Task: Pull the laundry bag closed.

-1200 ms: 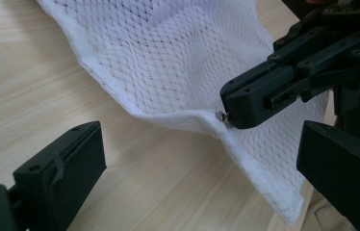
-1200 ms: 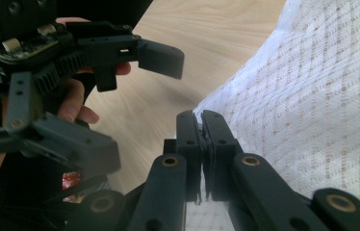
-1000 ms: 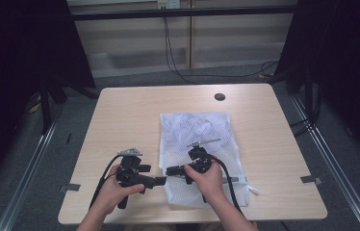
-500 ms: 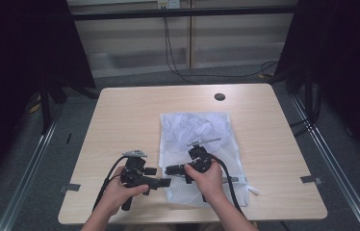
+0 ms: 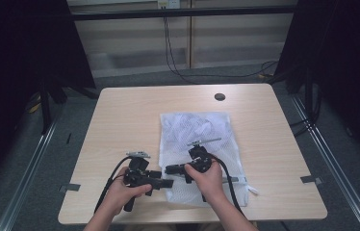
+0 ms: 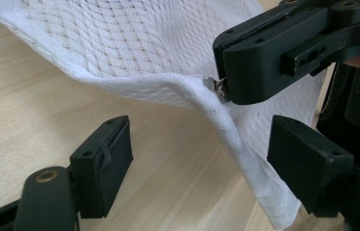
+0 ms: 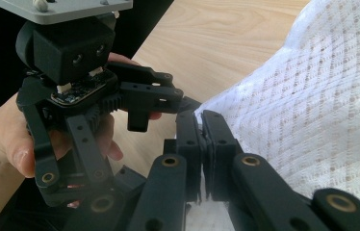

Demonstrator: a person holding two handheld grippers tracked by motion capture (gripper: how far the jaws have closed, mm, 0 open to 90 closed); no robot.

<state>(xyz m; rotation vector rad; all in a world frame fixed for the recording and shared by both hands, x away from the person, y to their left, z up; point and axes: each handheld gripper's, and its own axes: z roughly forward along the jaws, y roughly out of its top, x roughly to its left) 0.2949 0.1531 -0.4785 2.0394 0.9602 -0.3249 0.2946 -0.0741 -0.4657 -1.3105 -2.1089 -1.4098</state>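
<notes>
Mesh bag (image 5: pixel 202 144), white netted fabric with a diamond weave, lies flat on the pale wood-grain table (image 5: pixel 120 125), centre-right in the high view. Right gripper (image 5: pixel 171 169), lower centre, has its black jaws pressed together on the bag's hemmed edge by the small metal zip pull (image 6: pixel 215 85), lifting it. Left gripper (image 5: pixel 166 183) points level at that edge; its jaws have just been closing, still apart around the hem (image 6: pixel 245 159). Both hands (image 5: pixel 120 190) grip low at the near table edge.

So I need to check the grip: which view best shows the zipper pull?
The left gripper view: the zipper pull sits pinched at the right gripper tips. The right gripper view hides it behind the jaws; the high view is too small to tell.
</notes>
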